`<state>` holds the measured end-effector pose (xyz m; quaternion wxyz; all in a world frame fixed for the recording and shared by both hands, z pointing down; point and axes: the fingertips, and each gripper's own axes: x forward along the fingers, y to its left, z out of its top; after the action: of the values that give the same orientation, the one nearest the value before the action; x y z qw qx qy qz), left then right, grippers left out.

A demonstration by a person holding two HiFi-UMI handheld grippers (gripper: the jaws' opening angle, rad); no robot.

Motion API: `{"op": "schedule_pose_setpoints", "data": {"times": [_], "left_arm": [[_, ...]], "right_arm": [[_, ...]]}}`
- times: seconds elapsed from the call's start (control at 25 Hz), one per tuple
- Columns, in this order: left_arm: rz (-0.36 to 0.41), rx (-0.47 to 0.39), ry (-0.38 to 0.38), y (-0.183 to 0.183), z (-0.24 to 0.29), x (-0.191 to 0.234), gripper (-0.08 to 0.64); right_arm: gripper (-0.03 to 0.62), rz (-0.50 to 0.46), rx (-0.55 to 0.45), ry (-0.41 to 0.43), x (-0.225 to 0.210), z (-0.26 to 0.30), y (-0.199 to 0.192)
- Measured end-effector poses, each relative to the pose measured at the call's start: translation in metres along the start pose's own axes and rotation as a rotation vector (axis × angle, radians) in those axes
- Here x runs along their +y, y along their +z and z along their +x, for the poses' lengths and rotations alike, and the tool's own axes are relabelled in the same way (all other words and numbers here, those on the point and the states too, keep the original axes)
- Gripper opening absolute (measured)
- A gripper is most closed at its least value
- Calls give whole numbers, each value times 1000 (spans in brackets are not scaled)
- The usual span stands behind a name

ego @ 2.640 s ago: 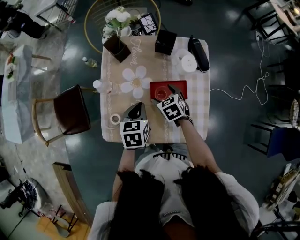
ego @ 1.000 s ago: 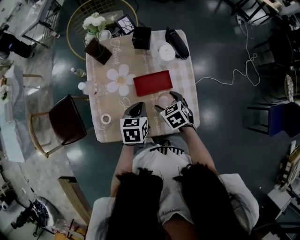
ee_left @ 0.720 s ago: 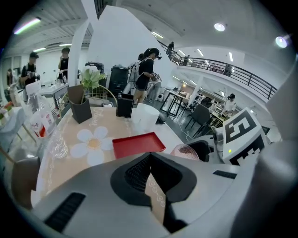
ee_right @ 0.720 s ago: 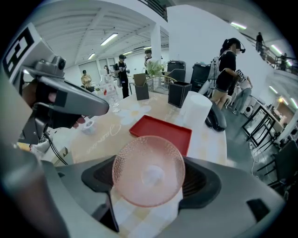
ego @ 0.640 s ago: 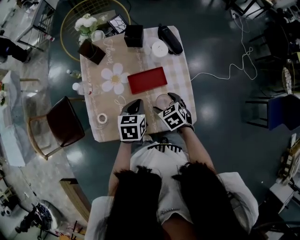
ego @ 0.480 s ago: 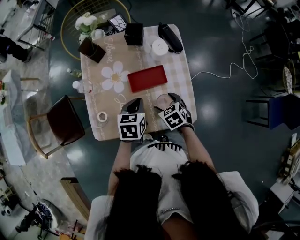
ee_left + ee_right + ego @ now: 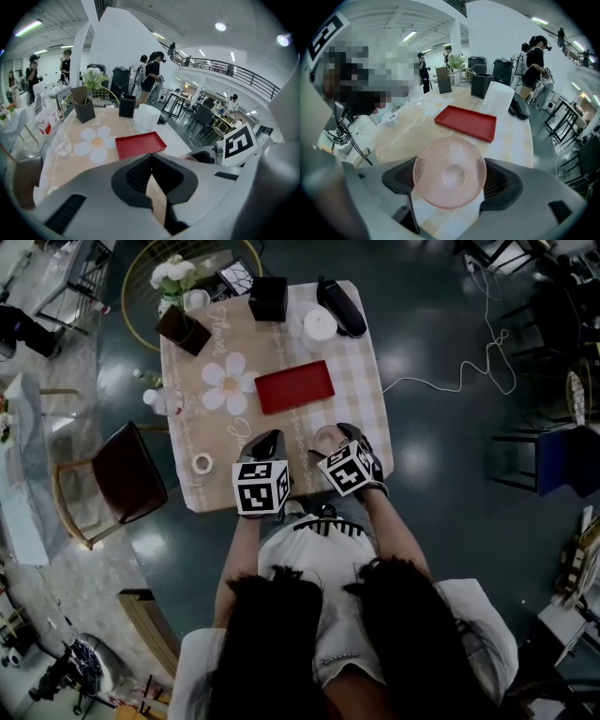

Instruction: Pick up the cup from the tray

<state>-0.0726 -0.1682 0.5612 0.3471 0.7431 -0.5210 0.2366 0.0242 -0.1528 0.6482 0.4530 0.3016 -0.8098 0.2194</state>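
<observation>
A pink dimpled glass cup sits between my right gripper's jaws, which are shut on its sides. In the head view the cup is off the red tray, over the table's near right part. The tray holds nothing. Whether the cup touches the table cannot be told. My left gripper hangs over the table's near edge, left of the cup. Its jaws are shut on nothing in the left gripper view, with the tray beyond them.
A tape roll lies near the table's left edge, by a clear glass. At the far end stand a black box, a white cylinder, a dark holder and flowers. A chair stands left. People stand in the hall.
The right gripper, earlier at the tray with the cup, has drawn back toward the near edge with the cup in it. The tray now holds nothing. The left gripper has barely moved.
</observation>
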Motion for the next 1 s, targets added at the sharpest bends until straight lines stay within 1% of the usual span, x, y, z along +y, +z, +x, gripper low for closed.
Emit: {"op": "schedule_pose_setpoints", "data": {"times": [0.12, 0.32, 0.56, 0.72, 0.88, 1.0], "left_arm": [[-3, 2, -3, -5, -1, -2, 8], [3, 3, -5, -10, -4, -5, 8], [2, -7, 1, -11, -10, -6, 8], [2, -21, 5, -13, -12, -8, 8], [-6, -53, 31, -12, -20, -8, 8], [-9, -58, 23, -13, -24, -10, 8]], "right_arm": [[405, 16, -4, 4, 0, -1, -4], [407, 75, -32, -3, -3, -4, -3], [408, 60, -81, 35, 4, -18, 10], [408, 13, -98, 8, 2, -28, 15], [408, 35, -148, 3, 5, -44, 24], [408, 27, -193, -16, 5, -58, 34]]}}
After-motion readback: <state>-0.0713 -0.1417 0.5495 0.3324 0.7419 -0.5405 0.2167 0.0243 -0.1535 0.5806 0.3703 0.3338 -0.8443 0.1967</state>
